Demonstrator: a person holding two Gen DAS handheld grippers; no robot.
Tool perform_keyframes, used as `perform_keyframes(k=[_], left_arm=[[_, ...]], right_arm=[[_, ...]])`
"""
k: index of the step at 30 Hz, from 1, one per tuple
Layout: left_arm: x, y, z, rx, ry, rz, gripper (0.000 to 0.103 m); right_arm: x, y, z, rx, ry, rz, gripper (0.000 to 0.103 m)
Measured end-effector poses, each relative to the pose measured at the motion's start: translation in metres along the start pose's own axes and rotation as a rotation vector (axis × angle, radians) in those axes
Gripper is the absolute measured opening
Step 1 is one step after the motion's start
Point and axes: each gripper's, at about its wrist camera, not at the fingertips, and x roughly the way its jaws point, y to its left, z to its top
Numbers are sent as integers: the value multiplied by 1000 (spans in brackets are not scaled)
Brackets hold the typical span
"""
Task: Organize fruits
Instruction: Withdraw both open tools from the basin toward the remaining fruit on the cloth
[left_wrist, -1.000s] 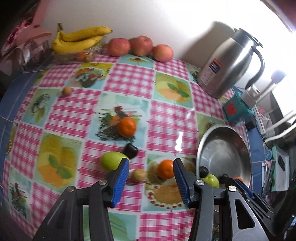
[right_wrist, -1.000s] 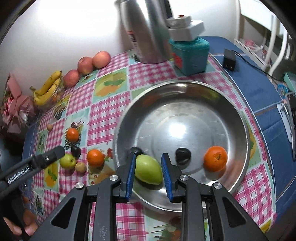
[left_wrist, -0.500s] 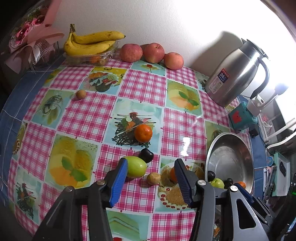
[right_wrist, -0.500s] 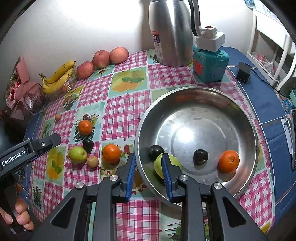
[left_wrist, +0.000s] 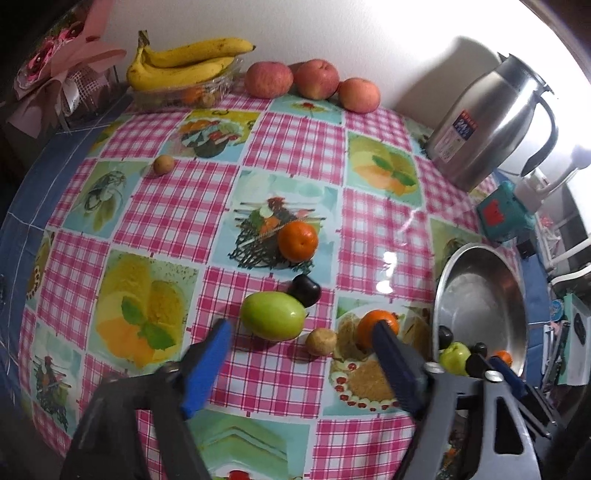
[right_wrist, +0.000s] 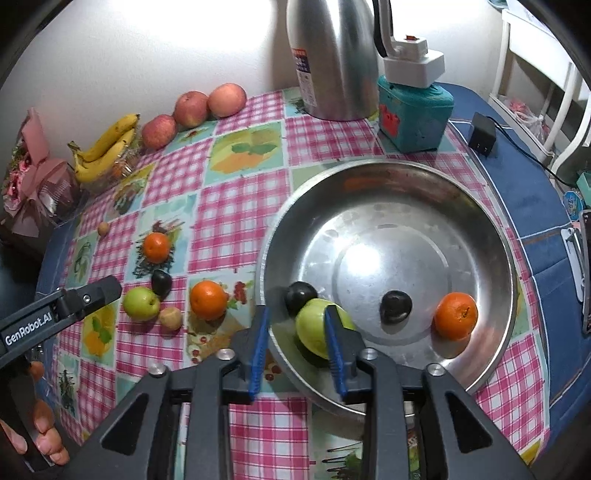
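Note:
My left gripper hovers over the checked tablecloth, its jaws opening wide with nothing pressed between them. Just beyond its tips lie a green fruit, a small tan fruit, a dark plum and an orange partly behind the right finger. Another orange sits farther back. My right gripper hangs above the near left rim of the steel bowl, jaws opening, gripping nothing. In the bowl lie a green fruit, two dark plums and an orange.
Bananas in a clear tray and three apples line the back wall. A steel kettle, a teal box and a black adapter stand behind the bowl. A lone tan fruit and a pink bouquet are at the left.
The right gripper has lifted back off the green fruit, which now lies loose in the bowl, and its jaws have parted a little. The left jaws have spread wide.

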Motion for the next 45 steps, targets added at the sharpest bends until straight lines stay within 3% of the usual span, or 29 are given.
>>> perform_keyframes(k=[4, 6, 7, 10, 12, 15, 18, 25, 29, 34, 45], left_arm=[[12, 2, -3, 3, 25, 28, 94], [15, 2, -4, 4, 33, 38, 100], [16, 3, -5, 5, 33, 42, 103], [18, 2, -5, 14, 29, 59, 103], [19, 2, -6, 15, 27, 63, 103], [19, 3, -6, 20, 17, 70, 103], [18, 2, -4, 31, 5, 100, 103], [16, -2, -3, 58, -34, 128, 103], [19, -4, -3, 79, -38, 206, 103], [17, 4, 0, 36, -59, 177, 103], [12, 14, 9, -12, -92, 92, 103]], right_arm=[[5, -4, -1, 11, 9, -16, 47], [8, -6, -1, 13, 9, -35, 62], [9, -7, -1, 12, 10, -43, 64], [12, -9, -1, 15, 15, -57, 67], [13, -10, -1, 15, 15, -66, 77], [14, -11, -1, 15, 9, -71, 82], [13, -12, -1, 16, -9, -75, 96], [9, -12, 1, 22, -29, -79, 96], [8, -10, 2, 15, -34, -79, 96], [2, -9, 4, 29, -69, -35, 96], [7, 5, 3, -11, -77, -71, 96]])
